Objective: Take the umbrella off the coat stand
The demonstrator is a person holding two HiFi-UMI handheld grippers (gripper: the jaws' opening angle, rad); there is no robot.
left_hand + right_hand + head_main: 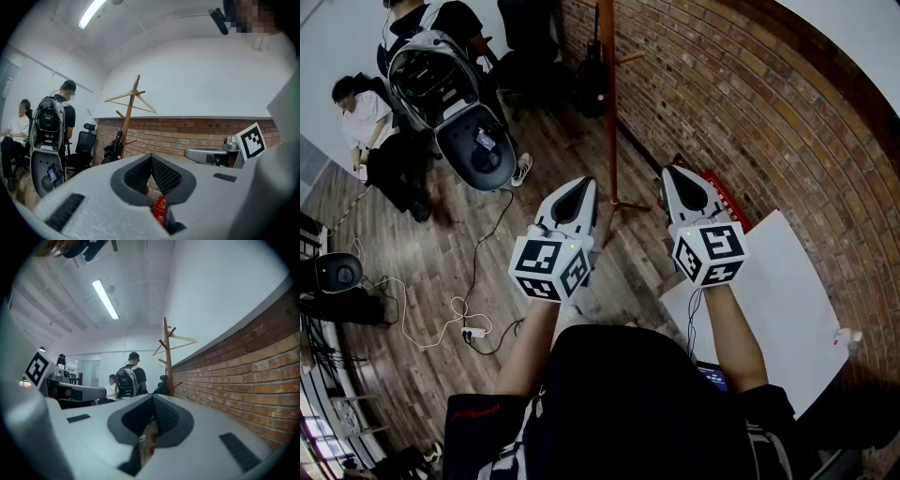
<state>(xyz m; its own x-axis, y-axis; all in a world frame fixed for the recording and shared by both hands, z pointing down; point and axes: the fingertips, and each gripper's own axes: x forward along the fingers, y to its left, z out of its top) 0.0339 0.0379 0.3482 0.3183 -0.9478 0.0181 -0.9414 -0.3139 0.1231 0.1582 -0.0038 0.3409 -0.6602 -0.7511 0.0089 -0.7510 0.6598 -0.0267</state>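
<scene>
Red-brown brick wall [722,103], rough and mortar-lined, runs along the right of a room with a dark plank floor [441,262]. Against it stands a slim wooden coat stand [609,112], a straight round pole with short angled pegs. A pale wooden hanger [131,96] is hooked near its top. The umbrella [591,80], a black bundle whose detail is too small to make out, hangs low on the pole, just beside it and well ahead of both grippers.

Seen from the head view, a person in a black top holds the two grippers level, side by side, both aimed at the stand. The left gripper [580,182] is a smooth white wedge-shaped shell, its dark dimpled rubber jaws clenched together with nothing between them. The right gripper [683,172] matches it, its jaws likewise pressed together and empty. Each carries a white cube [548,265] printed with black square markers.

A flat white surface [778,300] sits at lower right, with a red box [727,197] near the wall. Two other people [361,112] are at the far left, and a pale cable [459,309] loops across the floor.
</scene>
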